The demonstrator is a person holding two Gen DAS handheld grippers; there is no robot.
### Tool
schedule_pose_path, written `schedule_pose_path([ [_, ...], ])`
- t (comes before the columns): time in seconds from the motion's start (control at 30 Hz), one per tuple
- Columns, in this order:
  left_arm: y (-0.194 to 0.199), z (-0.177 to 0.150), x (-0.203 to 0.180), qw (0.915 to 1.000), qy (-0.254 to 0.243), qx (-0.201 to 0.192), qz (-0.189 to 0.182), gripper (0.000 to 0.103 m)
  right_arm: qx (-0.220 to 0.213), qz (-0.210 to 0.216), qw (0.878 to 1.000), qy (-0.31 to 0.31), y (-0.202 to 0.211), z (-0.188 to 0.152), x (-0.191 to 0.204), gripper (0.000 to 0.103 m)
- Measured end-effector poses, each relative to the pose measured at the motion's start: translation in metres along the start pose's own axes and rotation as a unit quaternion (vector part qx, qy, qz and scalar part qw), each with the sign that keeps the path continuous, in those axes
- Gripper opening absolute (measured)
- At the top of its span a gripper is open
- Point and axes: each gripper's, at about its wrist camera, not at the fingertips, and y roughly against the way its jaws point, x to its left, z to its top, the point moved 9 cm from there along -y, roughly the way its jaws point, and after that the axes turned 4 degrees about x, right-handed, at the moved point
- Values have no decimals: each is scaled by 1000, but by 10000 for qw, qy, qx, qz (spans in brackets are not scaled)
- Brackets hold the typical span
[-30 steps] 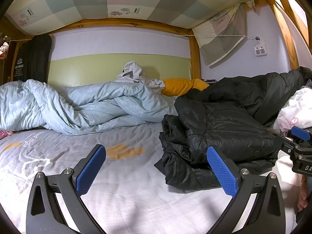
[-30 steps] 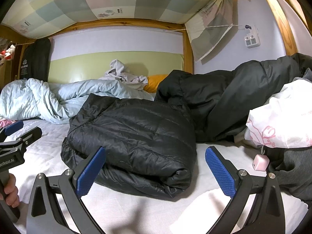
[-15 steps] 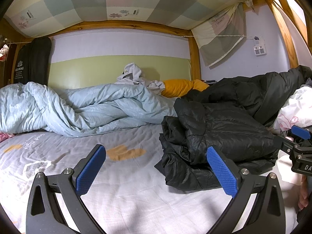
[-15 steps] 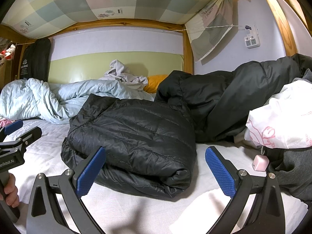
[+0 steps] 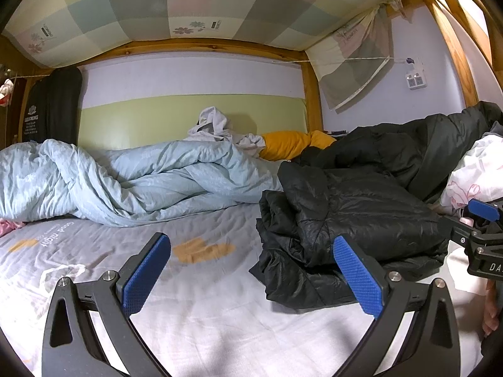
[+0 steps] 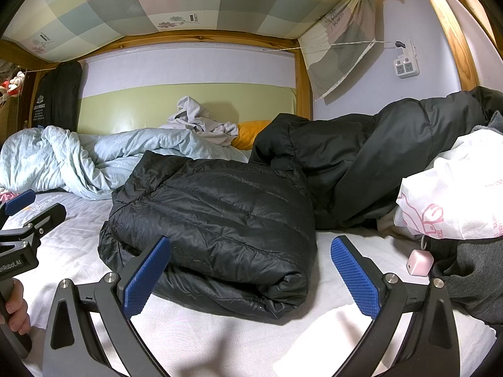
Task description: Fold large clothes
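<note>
1 black puffer jacket (image 6: 217, 229) lies folded, quilted and shiny, on the bed.

Left gripper (image 5: 251, 278) w/ blue textured pads spread wide, empty, over pale grey printed bedsheet (image 5: 204, 298), folded black quilted puffer jacket (image 5: 345, 220) front-right, crumpled light-blue duvet (image 5: 125, 179) behind, right gripper (image 5: 481, 238) at right edge

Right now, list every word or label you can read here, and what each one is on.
"Good night": sheet.
"LEADKING": black hanging garment; smaller lines below it are unreadable.
"DREAMCITY": checked curtain.
"nRobot.AI", start cut off: left gripper.
"DA", rest cut off: right gripper.
Ceiling cloth labels, pink bag print: too blurred.
</note>
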Motion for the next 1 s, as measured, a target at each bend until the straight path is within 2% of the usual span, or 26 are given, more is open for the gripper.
schedule_pose_path([
  [1.0, 1, 0, 2, 10000, -23, 1, 5, 103, -5, 3, 10000, -7, 0, 0, 0, 103],
])
